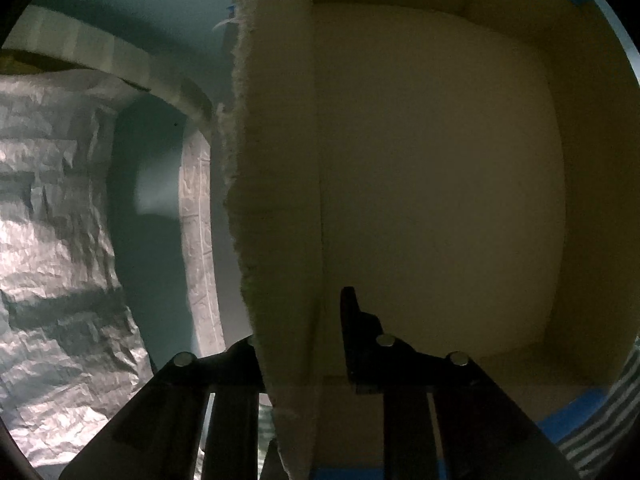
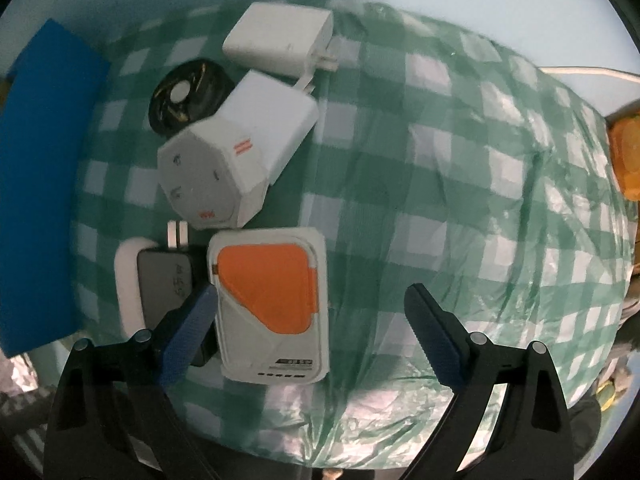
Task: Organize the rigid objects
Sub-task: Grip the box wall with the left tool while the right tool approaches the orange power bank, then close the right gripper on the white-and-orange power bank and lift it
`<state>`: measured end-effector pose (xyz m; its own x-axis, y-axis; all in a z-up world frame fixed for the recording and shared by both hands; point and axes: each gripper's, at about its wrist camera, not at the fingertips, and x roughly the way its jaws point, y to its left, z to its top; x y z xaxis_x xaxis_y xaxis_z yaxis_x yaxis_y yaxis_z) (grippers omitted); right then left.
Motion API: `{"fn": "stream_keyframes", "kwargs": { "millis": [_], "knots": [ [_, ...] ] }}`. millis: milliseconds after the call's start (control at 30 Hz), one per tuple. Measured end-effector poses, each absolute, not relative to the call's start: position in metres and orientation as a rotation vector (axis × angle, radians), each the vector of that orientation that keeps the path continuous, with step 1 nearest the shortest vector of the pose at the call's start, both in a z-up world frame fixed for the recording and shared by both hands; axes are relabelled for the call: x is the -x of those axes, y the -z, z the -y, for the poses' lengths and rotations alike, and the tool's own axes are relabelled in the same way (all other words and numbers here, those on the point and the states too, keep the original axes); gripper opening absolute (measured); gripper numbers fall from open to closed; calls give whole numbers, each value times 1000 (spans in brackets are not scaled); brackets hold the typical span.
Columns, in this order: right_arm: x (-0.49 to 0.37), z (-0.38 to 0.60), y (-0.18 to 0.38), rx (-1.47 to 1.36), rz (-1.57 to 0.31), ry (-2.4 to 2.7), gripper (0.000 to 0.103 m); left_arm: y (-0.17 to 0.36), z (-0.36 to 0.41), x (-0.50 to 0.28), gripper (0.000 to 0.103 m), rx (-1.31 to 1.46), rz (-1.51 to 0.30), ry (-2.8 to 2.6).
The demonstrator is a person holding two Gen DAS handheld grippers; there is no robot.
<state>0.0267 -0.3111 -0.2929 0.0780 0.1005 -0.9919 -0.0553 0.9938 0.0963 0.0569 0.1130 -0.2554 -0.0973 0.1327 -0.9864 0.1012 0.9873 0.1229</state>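
My left gripper (image 1: pixel 298 344) is clamped on the torn wall of a cardboard box (image 1: pixel 280 200), one finger outside, one inside. My right gripper (image 2: pixel 308 320) is spread wide above the checked cloth (image 2: pixel 460 200), its jaws on either side of the orange-and-white power bank (image 2: pixel 272 304). Chargers (image 2: pixel 240 152) lie just beyond it.

The left gripper (image 1: pixel 298 344) points straight down, its black fingers drawn close together — one on either side of a thin sheet edge. The right gripper (image 2: pixel 310 330) also points down, its blue-padded fingers (image 2: pixel 188 336) spread wide — nothing touching either pad.
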Motion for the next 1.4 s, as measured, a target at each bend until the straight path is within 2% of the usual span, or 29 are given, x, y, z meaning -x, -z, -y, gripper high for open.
{"fn": "stream_keyframes", "kwargs": {
  "millis": [167, 333, 367, 433, 500, 867, 933, 1133, 1400],
  "knots": [
    [-24, 297, 300, -6, -1493, -125, 94, 259, -112, -54, 19, -178, -1667, -15],
    [-24, 272, 311, -16, -1493, -154, 88, 258, -107, -51, 19, -177, -1666, -9],
    [-25, 270, 314, -26, -1496, -152, 85, 258, -106, -51, 19, -174, -1668, -4],
    [-30, 272, 318, -54, -1520, -148, 71, 257, -106, -49, 19, -172, -1670, 1],
    [-35, 268, 317, -44, -1525, -144, 66, 256, -107, -47, 19, -167, -1673, 3],
    [-23, 261, 318, -16, -1545, -120, 68, 268, -130, -29, 19, -136, -1699, -11],
    [-22, 253, 318, 27, -1531, -106, 65, 272, -132, -26, 19, -131, -1712, -23],
    [-20, 252, 317, -67, -1515, -121, 63, 272, -139, -20, 19, -101, -1714, -25],
    [-16, 246, 276, -98, -1479, -162, 63, 264, -138, -18, 19, -101, -1700, -28]
  ]
}}
